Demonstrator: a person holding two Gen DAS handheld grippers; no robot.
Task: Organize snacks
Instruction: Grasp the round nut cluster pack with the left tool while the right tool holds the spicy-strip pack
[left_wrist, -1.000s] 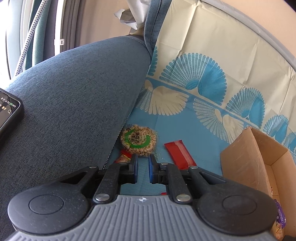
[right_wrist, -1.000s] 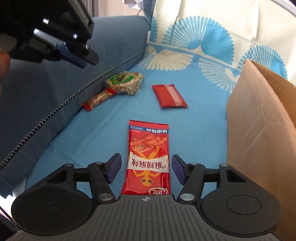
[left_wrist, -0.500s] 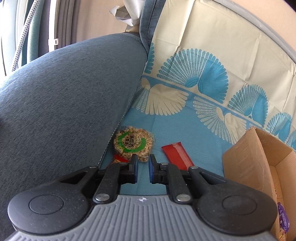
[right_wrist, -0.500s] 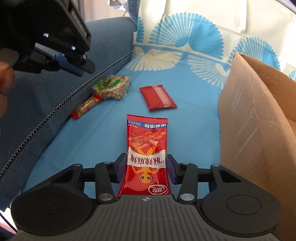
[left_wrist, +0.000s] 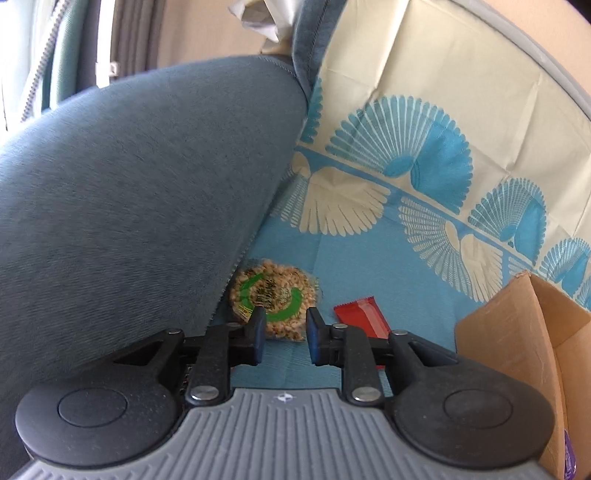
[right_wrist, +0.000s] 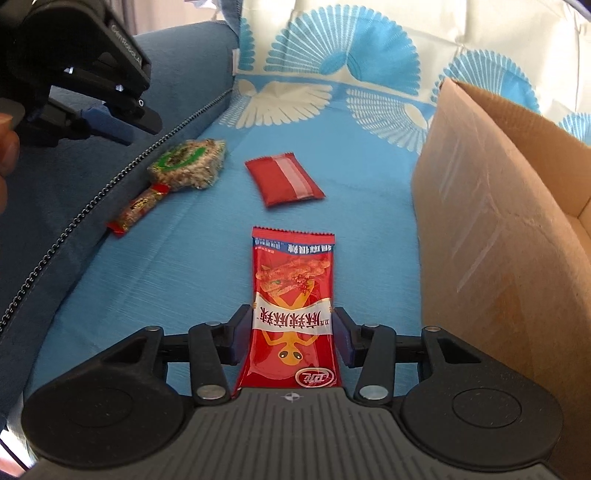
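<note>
The right gripper (right_wrist: 293, 334) has its jaws closed in against the two long edges of the tall red snack packet (right_wrist: 293, 291), which lies flat on the blue cloth (right_wrist: 166, 266) just left of the cardboard box (right_wrist: 491, 236). The grip looks edge-on and shallow, so a firm squeeze and a slow, level lift should keep the slick film from buckling or slipping out before it clears the box wall on the right. The left gripper (left_wrist: 283, 332) hangs empty with its jaws a little apart, above the round peanut cake (left_wrist: 273, 299) against the sofa cushion (left_wrist: 129, 203); the small red packet (left_wrist: 364, 317) lies to its right.
</note>
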